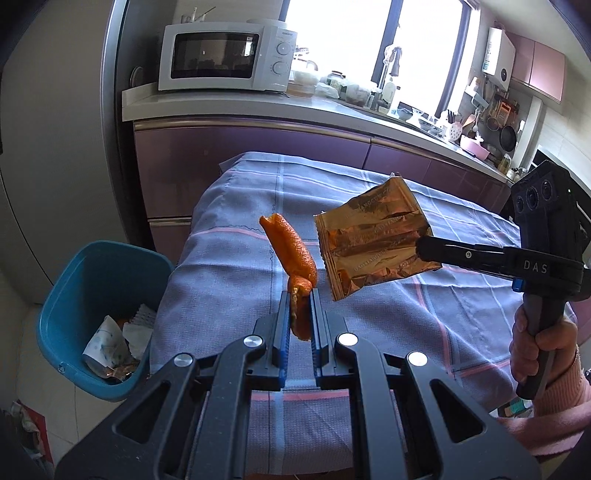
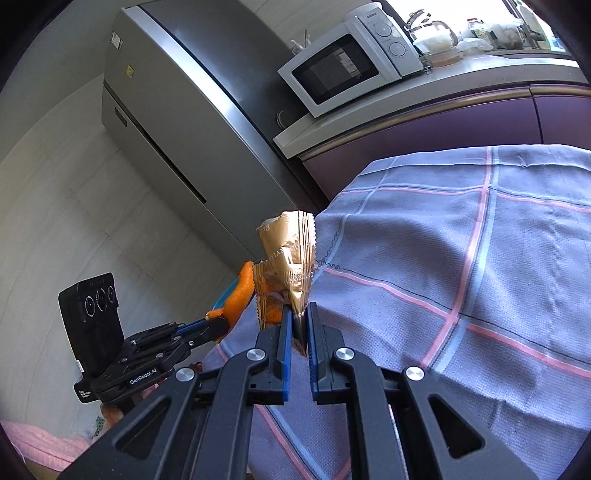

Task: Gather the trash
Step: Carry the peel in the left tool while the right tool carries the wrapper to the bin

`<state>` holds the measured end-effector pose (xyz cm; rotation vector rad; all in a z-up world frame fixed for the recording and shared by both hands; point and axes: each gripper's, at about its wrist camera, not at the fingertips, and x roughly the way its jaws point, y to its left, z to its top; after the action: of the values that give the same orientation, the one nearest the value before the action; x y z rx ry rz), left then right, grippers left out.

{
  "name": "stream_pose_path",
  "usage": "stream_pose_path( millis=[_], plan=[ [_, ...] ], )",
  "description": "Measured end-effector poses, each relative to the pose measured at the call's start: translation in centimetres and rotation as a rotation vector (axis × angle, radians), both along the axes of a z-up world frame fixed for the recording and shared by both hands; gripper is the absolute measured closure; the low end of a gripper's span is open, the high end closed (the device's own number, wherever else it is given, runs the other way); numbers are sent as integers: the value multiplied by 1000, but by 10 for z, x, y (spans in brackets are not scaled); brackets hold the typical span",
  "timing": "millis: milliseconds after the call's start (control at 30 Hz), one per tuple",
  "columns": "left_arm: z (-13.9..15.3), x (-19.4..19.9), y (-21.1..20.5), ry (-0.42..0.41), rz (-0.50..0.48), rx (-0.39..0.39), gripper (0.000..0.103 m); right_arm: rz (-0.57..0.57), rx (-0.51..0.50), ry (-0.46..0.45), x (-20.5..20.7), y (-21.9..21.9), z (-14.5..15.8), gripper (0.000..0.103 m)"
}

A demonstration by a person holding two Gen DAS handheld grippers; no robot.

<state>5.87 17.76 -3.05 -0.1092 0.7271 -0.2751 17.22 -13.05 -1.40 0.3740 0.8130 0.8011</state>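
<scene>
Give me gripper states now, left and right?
Left gripper: closed on orange peel.
Right gripper: closed on gold wrapper.

Bright window point(image 1: 343, 33) above a cluttered counter point(image 1: 332, 107); white microwave point(image 1: 225, 55); grey fridge point(image 2: 173, 110); purple cabinets point(image 1: 251, 162).

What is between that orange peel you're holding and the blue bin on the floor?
Only the draped edge of the checked tablecloth, then open air. The left wrist view shows the orange peel to the right of the blue bin, nothing else between.
</scene>
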Motion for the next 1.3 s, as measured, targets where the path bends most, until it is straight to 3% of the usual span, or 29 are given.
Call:
stream_pose_path(
  millis=[1300],
  plan=[
    [9, -16, 49, -23, 129, 24, 93, 135, -10, -13, 18, 71, 5, 96]
  ],
)
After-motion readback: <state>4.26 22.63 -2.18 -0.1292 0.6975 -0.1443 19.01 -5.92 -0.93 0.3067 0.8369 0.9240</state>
